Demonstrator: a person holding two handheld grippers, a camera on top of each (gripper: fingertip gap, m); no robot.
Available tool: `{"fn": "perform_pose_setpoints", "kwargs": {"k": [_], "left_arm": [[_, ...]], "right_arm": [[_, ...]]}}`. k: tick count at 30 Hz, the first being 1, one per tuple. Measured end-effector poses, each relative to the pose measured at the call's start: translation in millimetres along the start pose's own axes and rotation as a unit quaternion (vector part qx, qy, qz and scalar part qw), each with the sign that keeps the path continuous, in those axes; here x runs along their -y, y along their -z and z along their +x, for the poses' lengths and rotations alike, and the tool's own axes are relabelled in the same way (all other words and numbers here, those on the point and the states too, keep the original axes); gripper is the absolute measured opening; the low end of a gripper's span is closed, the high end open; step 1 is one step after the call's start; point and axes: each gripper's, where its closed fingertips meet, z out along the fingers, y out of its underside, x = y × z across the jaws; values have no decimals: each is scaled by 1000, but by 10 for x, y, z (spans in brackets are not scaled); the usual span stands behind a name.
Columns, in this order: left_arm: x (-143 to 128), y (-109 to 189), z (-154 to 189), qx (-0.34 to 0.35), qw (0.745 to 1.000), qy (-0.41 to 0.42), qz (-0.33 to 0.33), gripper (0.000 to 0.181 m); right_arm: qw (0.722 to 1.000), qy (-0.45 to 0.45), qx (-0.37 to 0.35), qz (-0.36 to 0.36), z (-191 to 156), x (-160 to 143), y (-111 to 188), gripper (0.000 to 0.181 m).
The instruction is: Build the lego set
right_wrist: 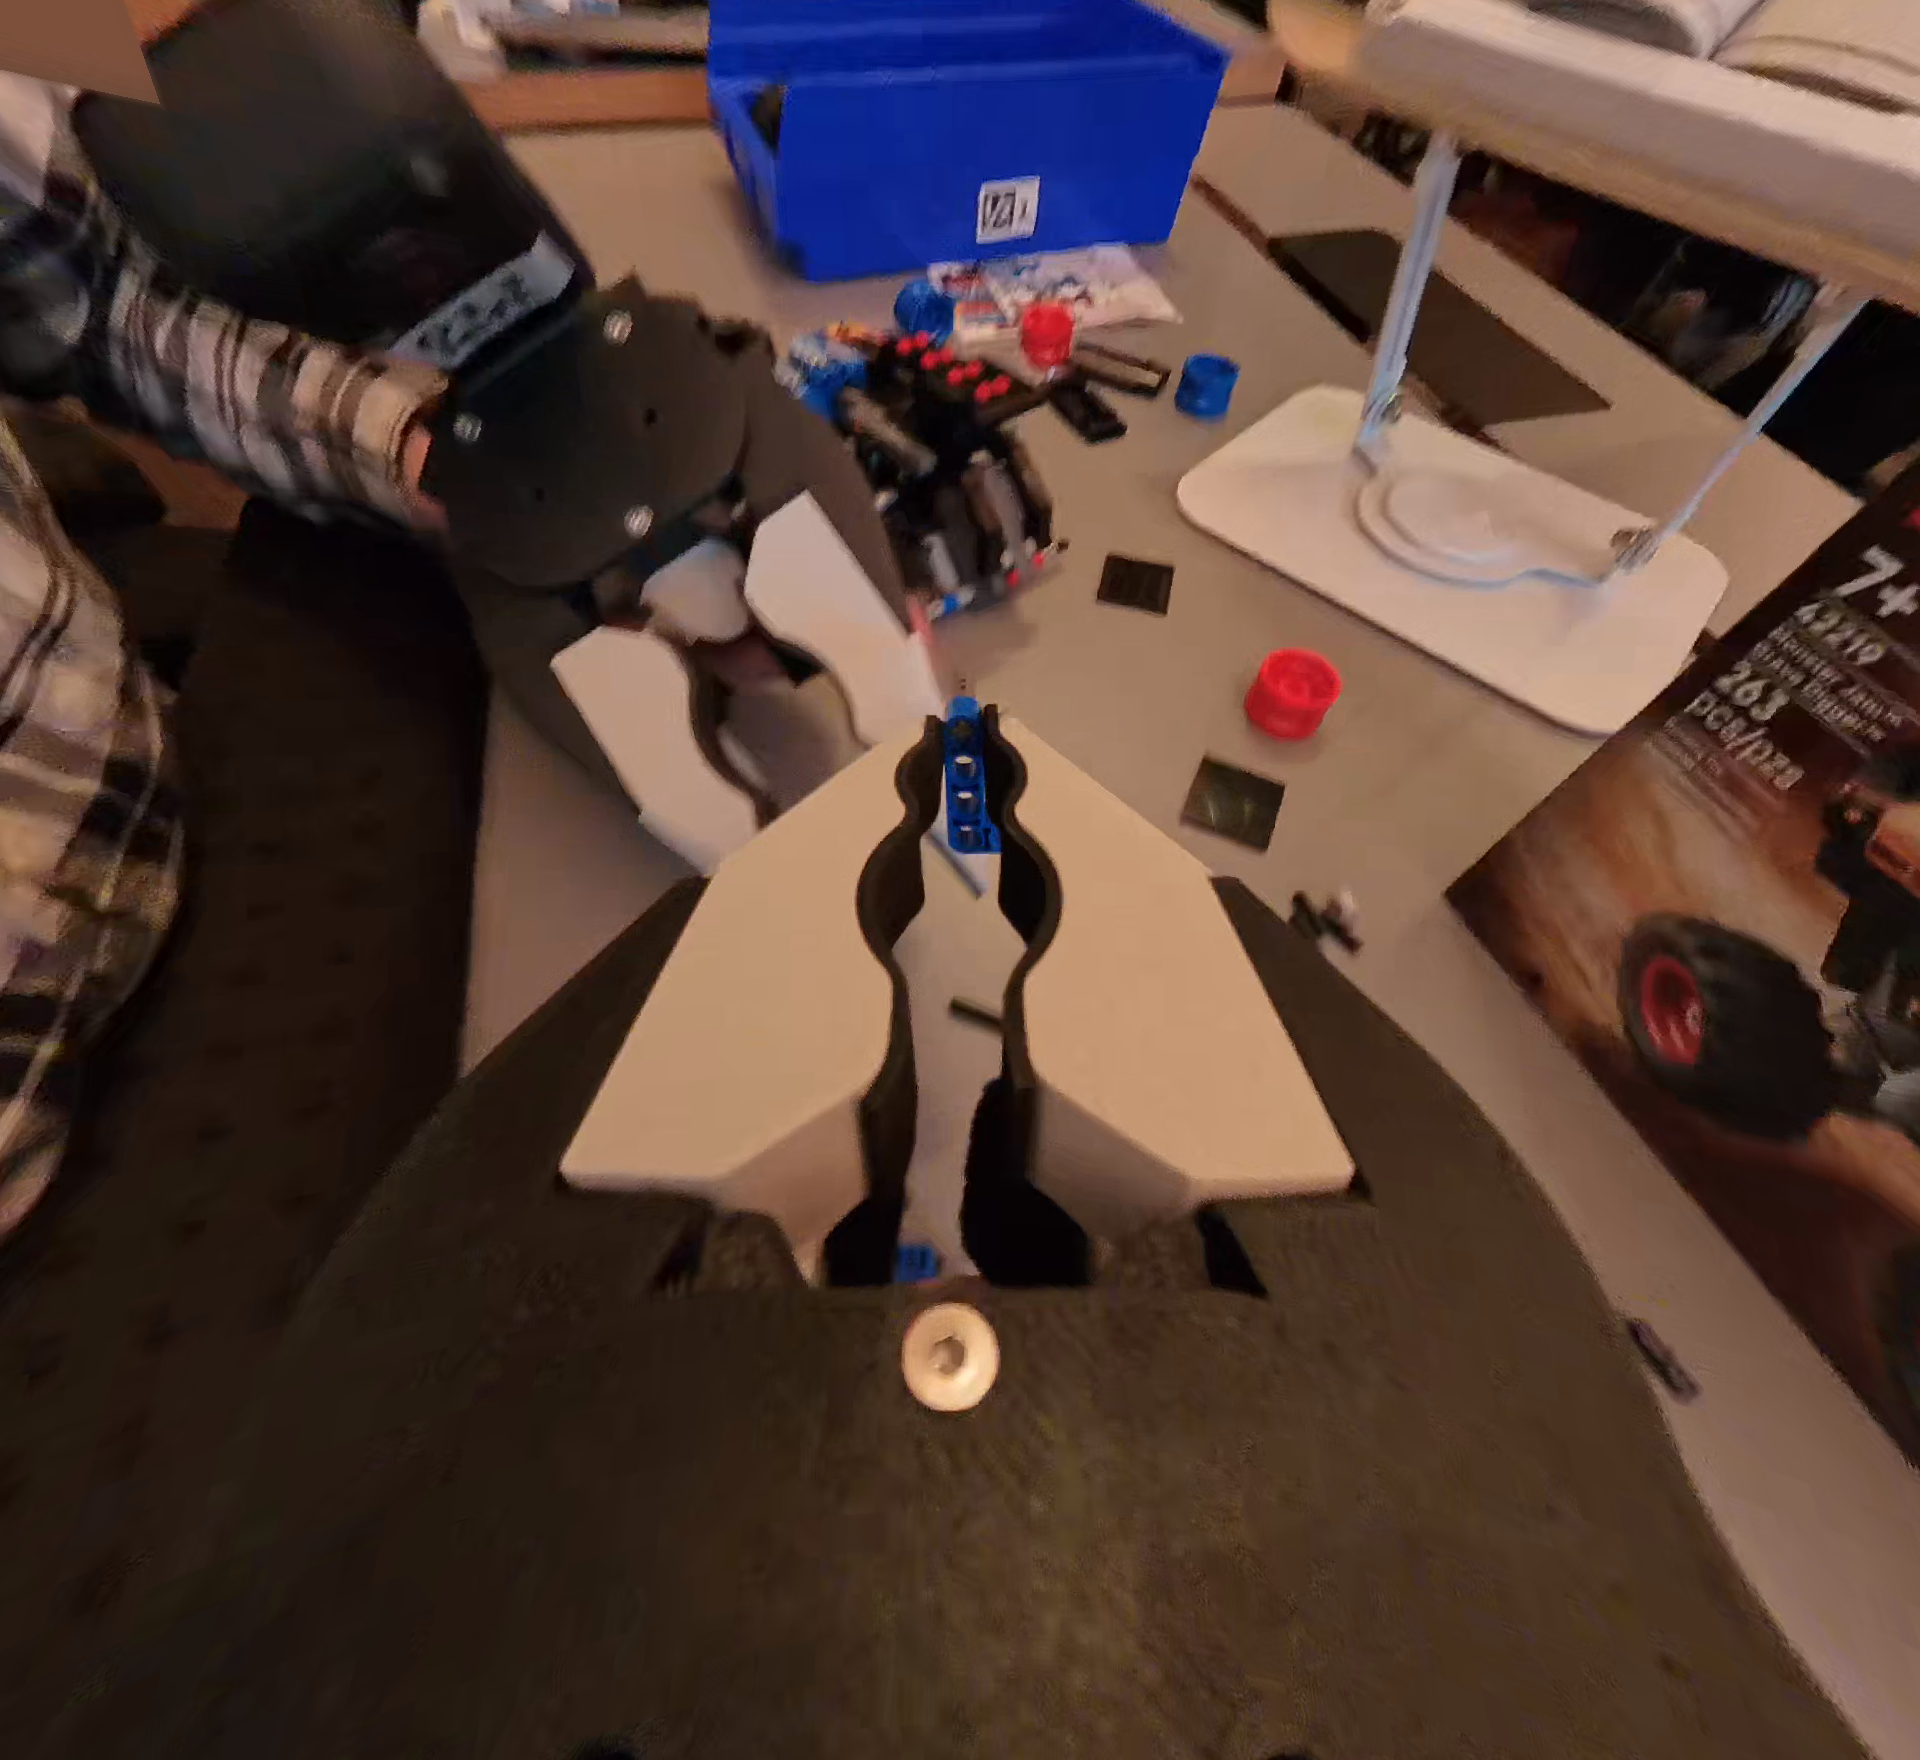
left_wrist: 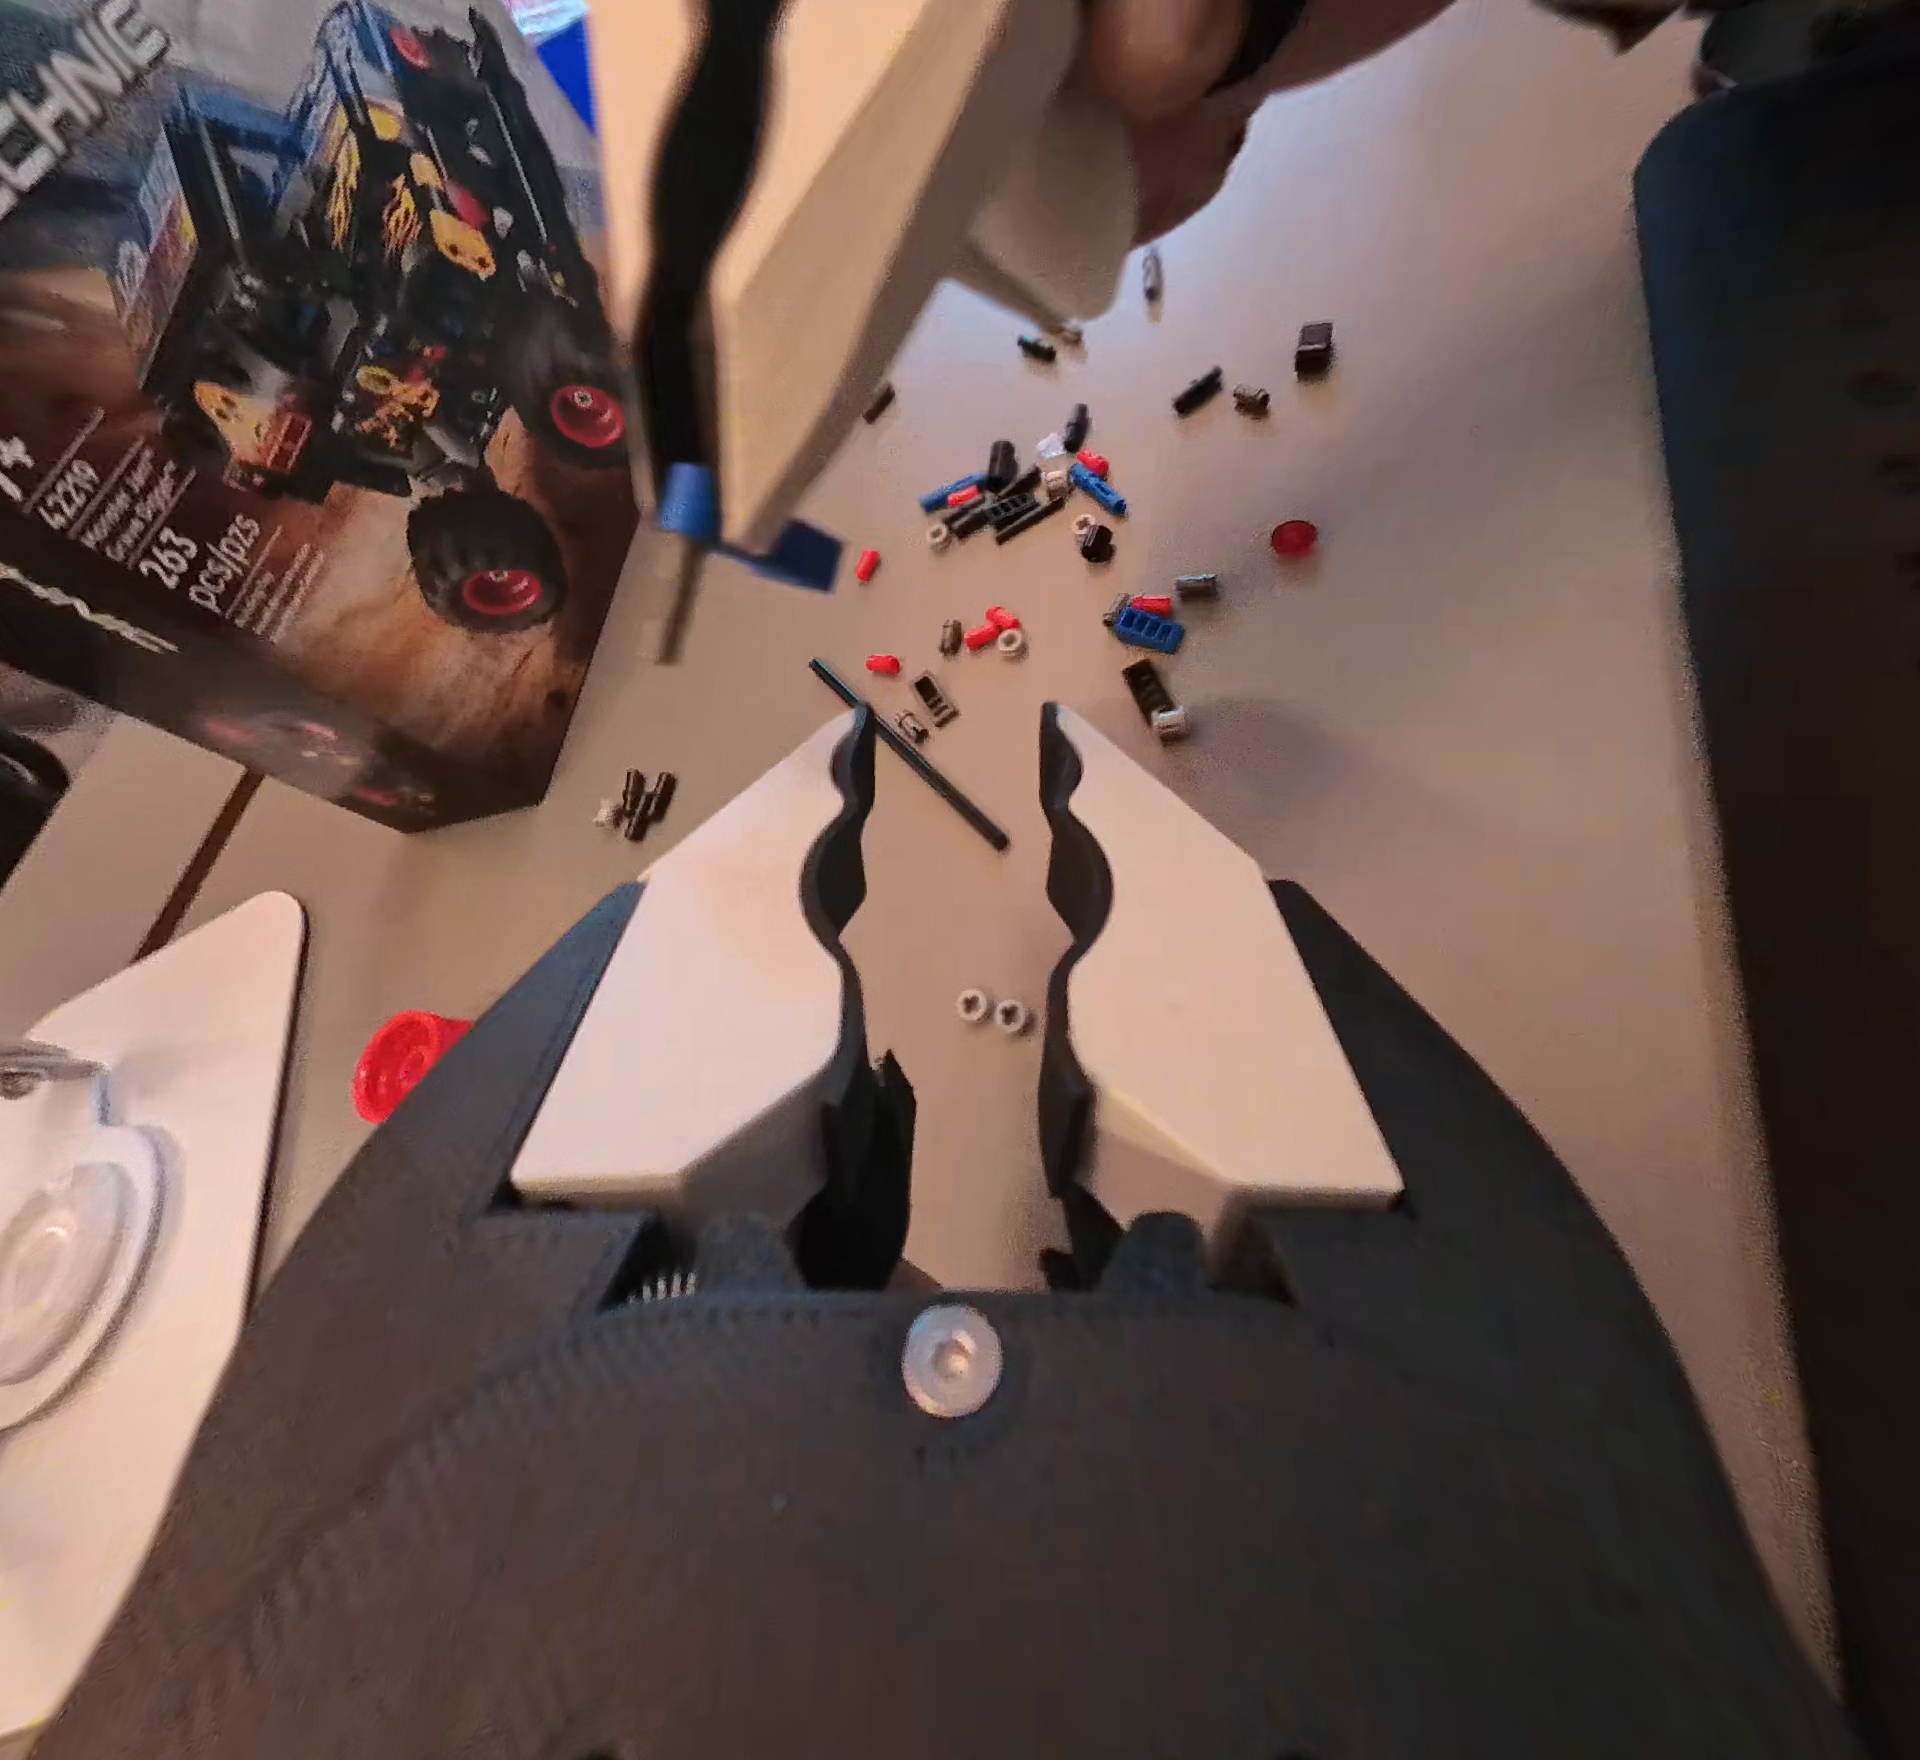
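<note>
My left gripper (left_wrist: 954, 723) is open and empty, low over the table, with a thin black axle (left_wrist: 906, 754) lying between its fingertips. Loose small Lego pieces (left_wrist: 1039, 505), black, blue, red and grey, are scattered beyond it. My right gripper (right_wrist: 966, 725) is shut on a blue beam (right_wrist: 971, 785) with holes. In the left wrist view the right gripper (left_wrist: 717, 505) hangs above the table with the blue beam (left_wrist: 795, 555) and a grey axle (left_wrist: 675, 609) sticking down from it. The partly built black and blue model (right_wrist: 935, 463) stands beyond the left gripper (right_wrist: 805, 765).
The Lego box (left_wrist: 312, 422) stands to my left, and shows in the right wrist view (right_wrist: 1714, 879). A white stand base (right_wrist: 1455, 557), a blue bin (right_wrist: 956, 121), red wheel hubs (right_wrist: 1291, 692) (left_wrist: 400, 1061), blue hubs (right_wrist: 1207, 382) and flat black tiles (right_wrist: 1231, 801) lie around. A dark chair edge (left_wrist: 1787, 567) is on the right. Some 7 centimetres of space lies between my two pairs of fingers.
</note>
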Motion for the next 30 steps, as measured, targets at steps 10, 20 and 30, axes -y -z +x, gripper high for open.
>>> {"fn": "perform_pose_setpoints", "kwargs": {"k": [10,20,30], "left_arm": [[10,21,-180,23,998,48,19,31],[-15,25,-326,103,993,-54,0,41],[-83,-84,-368,131,987,-87,-18,49]], "right_arm": [[995,-84,-13,50,121,-157,-98,5],[992,-118,-3,31,124,-256,-192,5],[987,-161,8,15,146,-387,-236,5]]}}
